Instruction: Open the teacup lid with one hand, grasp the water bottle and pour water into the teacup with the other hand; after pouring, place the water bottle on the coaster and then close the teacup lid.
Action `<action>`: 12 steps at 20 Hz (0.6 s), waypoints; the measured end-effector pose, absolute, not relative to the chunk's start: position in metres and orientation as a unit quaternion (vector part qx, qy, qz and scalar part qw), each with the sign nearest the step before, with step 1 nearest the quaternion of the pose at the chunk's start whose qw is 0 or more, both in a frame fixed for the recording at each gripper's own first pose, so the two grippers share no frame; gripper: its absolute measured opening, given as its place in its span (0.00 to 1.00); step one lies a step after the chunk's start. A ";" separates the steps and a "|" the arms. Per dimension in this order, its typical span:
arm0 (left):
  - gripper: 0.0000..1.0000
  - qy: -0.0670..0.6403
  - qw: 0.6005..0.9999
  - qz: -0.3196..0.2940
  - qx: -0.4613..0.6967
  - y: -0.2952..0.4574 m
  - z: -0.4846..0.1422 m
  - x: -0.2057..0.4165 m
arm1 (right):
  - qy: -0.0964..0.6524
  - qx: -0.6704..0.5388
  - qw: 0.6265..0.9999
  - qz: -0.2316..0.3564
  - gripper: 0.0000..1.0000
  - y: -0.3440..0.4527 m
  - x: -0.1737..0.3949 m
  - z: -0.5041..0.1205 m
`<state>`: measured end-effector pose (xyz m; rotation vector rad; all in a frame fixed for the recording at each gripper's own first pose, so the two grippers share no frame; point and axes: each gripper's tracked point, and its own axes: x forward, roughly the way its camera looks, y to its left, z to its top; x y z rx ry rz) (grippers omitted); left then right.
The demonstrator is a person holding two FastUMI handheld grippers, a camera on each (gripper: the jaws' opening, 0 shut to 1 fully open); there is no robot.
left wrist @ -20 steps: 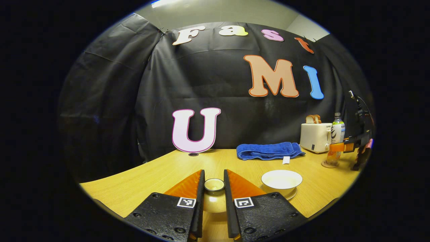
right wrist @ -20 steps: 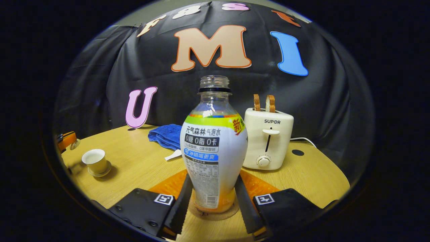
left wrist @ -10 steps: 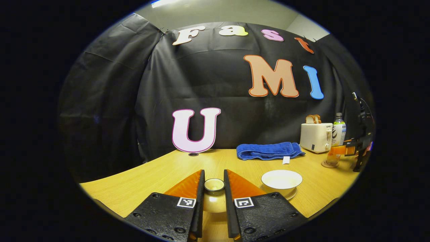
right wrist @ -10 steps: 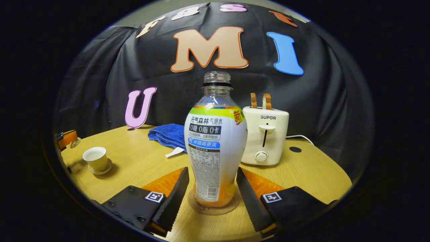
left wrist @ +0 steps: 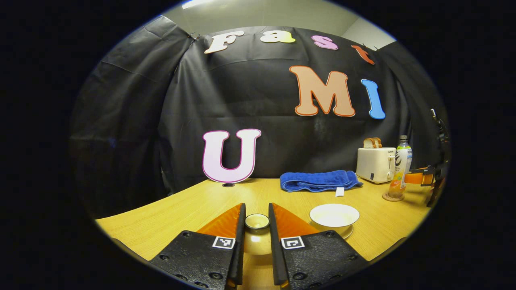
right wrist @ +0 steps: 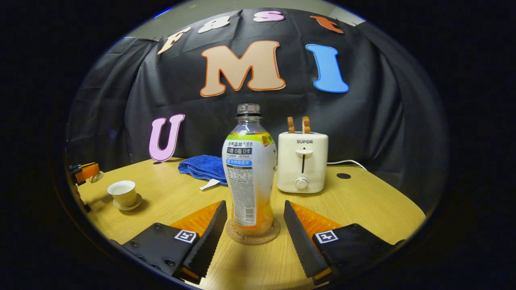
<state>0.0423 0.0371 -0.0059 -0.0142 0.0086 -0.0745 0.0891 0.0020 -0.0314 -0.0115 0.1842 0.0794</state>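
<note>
The water bottle (right wrist: pixel 250 177) stands on its coaster (right wrist: pixel 252 235), the right claw (right wrist: pixel 253 229) wide around it. The left claw (left wrist: pixel 256 241) grips the lid (left wrist: pixel 257 221); the teacup (left wrist: pixel 334 215) at 3 o'clock awaits closing.

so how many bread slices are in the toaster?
2. Both slices stand upright in the top of the white toaster, side by side: left slice, right slice. The toaster sits behind the water bottle.

Left gripper view: low over counter (left wrist: pixel 193 201), facing wall.
Right gripper view: low, close behind bottle (right wrist: pixel 250 177), facing wall.
Shared: bottle, toaster (right wrist: pixel 302 161), towel (left wrist: pixel 318 180), cup (right wrist: pixel 123 193).
</note>
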 end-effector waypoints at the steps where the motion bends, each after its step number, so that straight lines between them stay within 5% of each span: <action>1: 0.27 0.004 0.999 -0.041 -0.007 0.035 -0.005 0.044 | 0.090 -0.009 0.995 0.039 0.90 0.000 0.081 -0.031; 11: 0.27 0.004 0.994 -0.108 -0.011 -0.019 -0.007 0.062 | 0.001 -0.002 1.000 -0.028 0.87 -0.023 0.027 0.001; 12: 0.27 0.003 0.993 -0.116 -0.011 -0.025 -0.006 0.064 | 0.000 -0.001 1.000 -0.030 0.93 -0.024 0.024 0.001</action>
